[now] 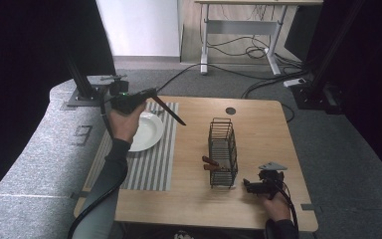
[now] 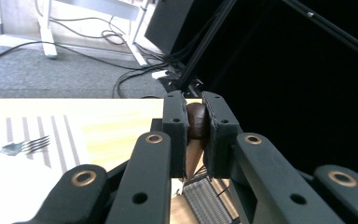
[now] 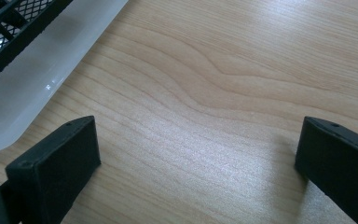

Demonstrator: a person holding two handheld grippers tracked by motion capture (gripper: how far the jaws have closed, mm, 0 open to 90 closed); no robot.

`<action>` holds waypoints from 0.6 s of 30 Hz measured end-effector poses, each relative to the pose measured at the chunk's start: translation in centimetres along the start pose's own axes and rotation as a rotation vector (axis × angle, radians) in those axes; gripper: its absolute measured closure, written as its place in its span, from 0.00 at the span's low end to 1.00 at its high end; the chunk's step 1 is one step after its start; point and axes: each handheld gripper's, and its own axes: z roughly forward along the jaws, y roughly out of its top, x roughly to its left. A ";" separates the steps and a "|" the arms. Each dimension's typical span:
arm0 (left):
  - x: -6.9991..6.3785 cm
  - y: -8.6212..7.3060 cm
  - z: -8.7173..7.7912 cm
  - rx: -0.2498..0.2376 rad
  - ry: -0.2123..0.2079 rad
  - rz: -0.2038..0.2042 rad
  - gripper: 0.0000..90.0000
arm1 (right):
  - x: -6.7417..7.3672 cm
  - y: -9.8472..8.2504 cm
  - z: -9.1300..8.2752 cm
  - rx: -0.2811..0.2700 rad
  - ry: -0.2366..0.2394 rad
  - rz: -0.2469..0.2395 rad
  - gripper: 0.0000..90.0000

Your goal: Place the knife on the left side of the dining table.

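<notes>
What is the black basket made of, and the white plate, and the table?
The basket looks like black-coated metal wire mesh: thin bars, see-through sides. The plate seems glazed ceramic, smooth and glossy white, though it might be plastic. The table shows pale wood grain, matte; whether solid wood or laminate is unclear.
</notes>
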 end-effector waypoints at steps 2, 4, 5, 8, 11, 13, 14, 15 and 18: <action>0.6 -0.6 -0.6 0.003 0.015 -0.003 0.89 | 0.0 0.0 0.0 0.000 0.000 0.000 0.00; 1.1 -1.2 -1.2 0.001 0.021 -0.009 0.89 | 0.0 0.0 0.0 0.000 0.000 0.000 0.00; 1.3 -1.5 -1.4 0.001 0.025 -0.012 0.89 | 0.0 0.0 0.0 0.000 0.000 0.000 0.00; 2.0 -2.6 -2.1 0.008 0.042 -0.015 0.89 | 0.0 0.0 0.0 0.000 0.000 0.000 0.00; 2.7 -4.0 -2.9 0.015 0.056 -0.017 0.89 | 0.0 0.0 0.0 0.000 0.000 0.000 0.00; 3.4 -4.9 -3.5 0.015 0.070 -0.026 0.89 | 0.0 0.0 0.0 0.002 0.001 -0.001 0.00; 3.8 -5.4 -3.7 0.015 0.075 -0.035 0.89 | 0.0 0.0 0.0 0.002 0.001 -0.001 0.00; 4.2 -5.9 -3.9 0.017 0.084 -0.041 0.89 | 0.0 0.0 0.0 0.002 0.001 -0.001 0.00; 5.3 -7.5 -4.6 0.023 0.100 -0.065 0.89 | 0.0 0.0 0.0 0.001 0.000 0.000 0.00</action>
